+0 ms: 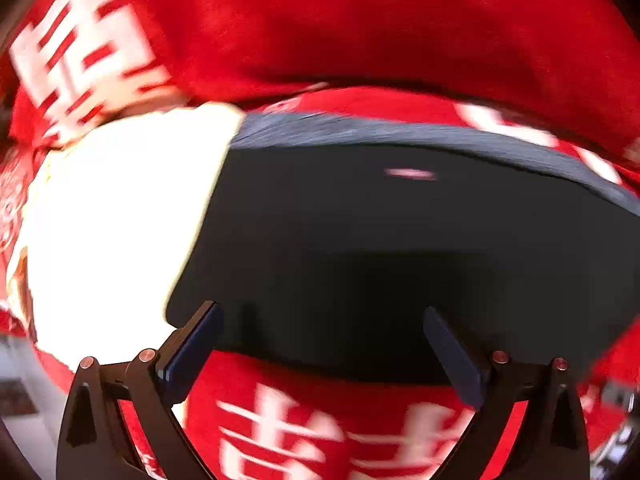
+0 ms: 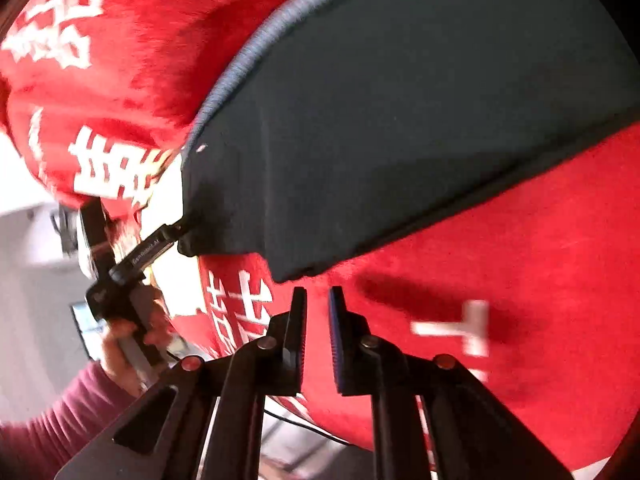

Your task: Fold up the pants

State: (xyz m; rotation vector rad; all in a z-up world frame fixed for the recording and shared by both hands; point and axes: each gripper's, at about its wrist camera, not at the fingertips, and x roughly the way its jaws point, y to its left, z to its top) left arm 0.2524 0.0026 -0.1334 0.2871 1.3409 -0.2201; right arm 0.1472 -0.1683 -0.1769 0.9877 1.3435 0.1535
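Note:
The dark navy pants [image 1: 380,248] lie folded on a red cloth with white characters [image 1: 340,432]. My left gripper [image 1: 322,344] is open, its jaws wide apart, right at the near edge of the pants. In the right wrist view the pants [image 2: 420,120] spread across the upper right. The left gripper [image 2: 182,236] shows there too, its tips touching the pants' corner. My right gripper [image 2: 318,312] has its jaws nearly together with a narrow gap and nothing between them, just below the pants' edge.
The red cloth [image 2: 520,260] covers the whole surface, with a raised red fold [image 1: 360,20] behind the pants. A bright white patch [image 1: 112,220] lies left of the pants. A hand in a maroon sleeve [image 2: 60,412] holds the left gripper. Grey floor [image 2: 32,280] lies beyond the edge.

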